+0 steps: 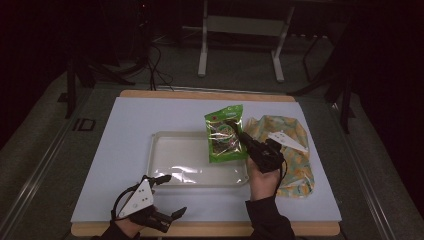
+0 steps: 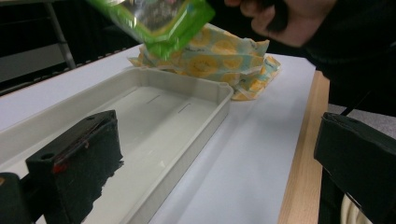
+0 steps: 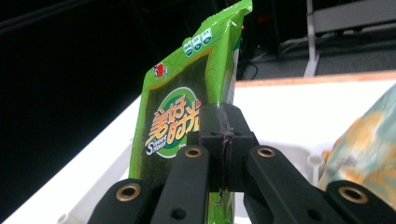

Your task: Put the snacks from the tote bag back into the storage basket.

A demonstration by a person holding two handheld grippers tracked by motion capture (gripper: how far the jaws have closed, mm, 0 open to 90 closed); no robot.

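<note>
Right claw (image 1: 235,129) is clamped on the green snack packet (image 1: 224,134), jaws fully closed on the packet's edge; in the right gripper view the two pads meet with the film pinched between them (image 3: 223,140). Packet (image 3: 187,102) hangs upright from that grip, printed face toward the camera. From the high view it sits over the far right end of the white tray (image 1: 165,150), held above it, not resting in it. In the left gripper view the packet's lower corner (image 2: 159,23) shows in the air above the tray's far end, clear of the tray (image 2: 205,88) rim. Person's right hand (image 1: 262,175) holds the claw from the near side.

Yellow-patterned cloth bag (image 1: 295,160) lies on the table (image 1: 125,120) just beside the tray's right end; also seen behind the tray (image 2: 219,56).

Left claw (image 1: 167,197) rests at the near left edge of the table, jaws wide apart, nothing between them. It points along the tray's near side
</note>
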